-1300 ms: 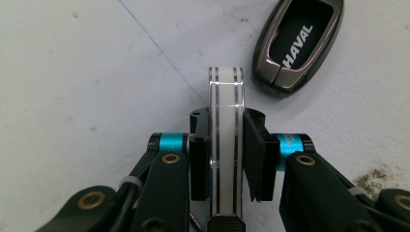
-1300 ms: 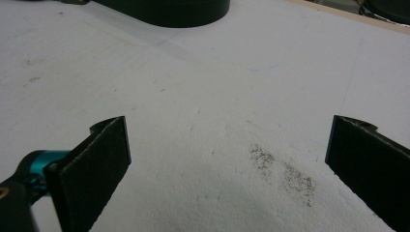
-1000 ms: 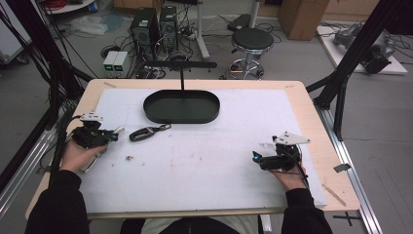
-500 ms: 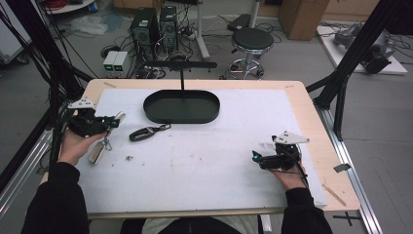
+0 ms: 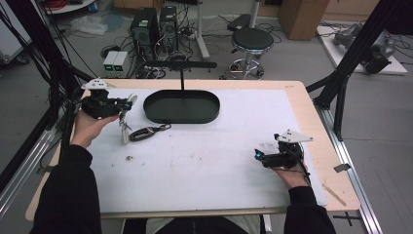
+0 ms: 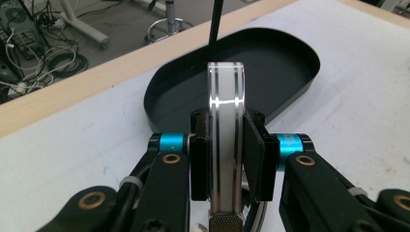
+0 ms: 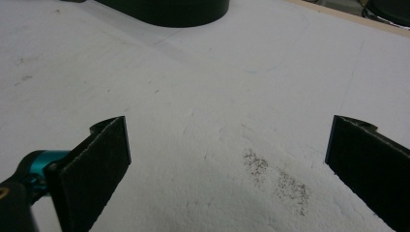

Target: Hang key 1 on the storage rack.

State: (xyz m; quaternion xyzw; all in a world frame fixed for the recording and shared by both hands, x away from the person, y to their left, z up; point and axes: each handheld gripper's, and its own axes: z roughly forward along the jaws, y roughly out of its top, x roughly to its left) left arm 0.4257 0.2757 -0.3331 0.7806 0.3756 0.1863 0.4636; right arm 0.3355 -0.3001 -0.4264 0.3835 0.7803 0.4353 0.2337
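Note:
My left gripper (image 5: 126,104) is lifted above the table's far left, shut on a flat white tag with chrome edges (image 6: 226,87). The tag stands upright between the pads (image 6: 199,154). Keys (image 5: 124,130) hang from it down to the table. A black car key fob (image 5: 145,132) lies on the white mat just right of them. Ahead of the left gripper sits a black oval tray (image 5: 181,119), also in the left gripper view (image 6: 290,82). My right gripper (image 5: 258,157) rests open at the near right with bare mat between its jaws (image 7: 227,159).
A thin black post (image 5: 181,78) with a crossbar rises behind the tray. The white mat (image 5: 209,161) covers a wooden table whose edge (image 5: 316,126) shows at the right. A stool (image 5: 251,41) and computer cases stand on the floor beyond.
My left gripper has risen and moved toward the table's far left edge with the tag, and the keys now dangle from it. The right gripper has stayed still.

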